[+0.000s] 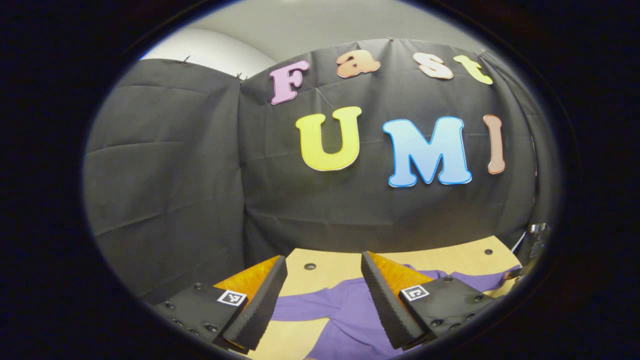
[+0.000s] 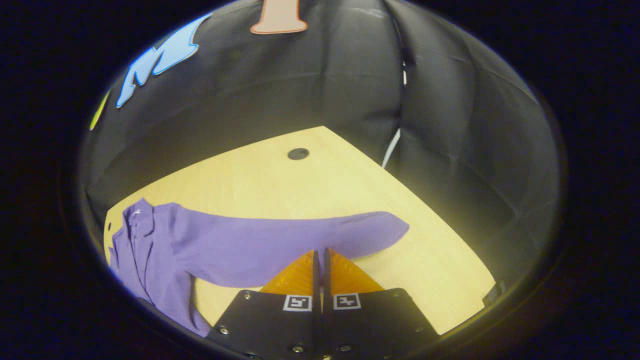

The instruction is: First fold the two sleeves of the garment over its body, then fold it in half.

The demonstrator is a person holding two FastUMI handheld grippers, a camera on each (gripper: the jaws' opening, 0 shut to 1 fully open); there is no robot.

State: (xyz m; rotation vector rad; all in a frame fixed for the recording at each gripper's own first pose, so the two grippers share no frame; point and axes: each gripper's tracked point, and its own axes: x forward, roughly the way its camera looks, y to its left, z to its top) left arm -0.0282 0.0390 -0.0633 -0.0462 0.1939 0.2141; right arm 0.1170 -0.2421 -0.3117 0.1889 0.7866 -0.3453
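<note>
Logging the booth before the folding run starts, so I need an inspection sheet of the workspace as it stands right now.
Surface: light wooden table with a dark round hole.
Job's things: purple garment lying on the table, one sleeve stretched out flat, not yet folded over.
Clutter: nothing seen.
Grippers: left gripper open above the garment; right gripper shut, tips at the sleeve's edge, grip on cloth unclear.
Cables: nothing clearly seen.
Surroundings: black cloth wall behind the table.
</note>
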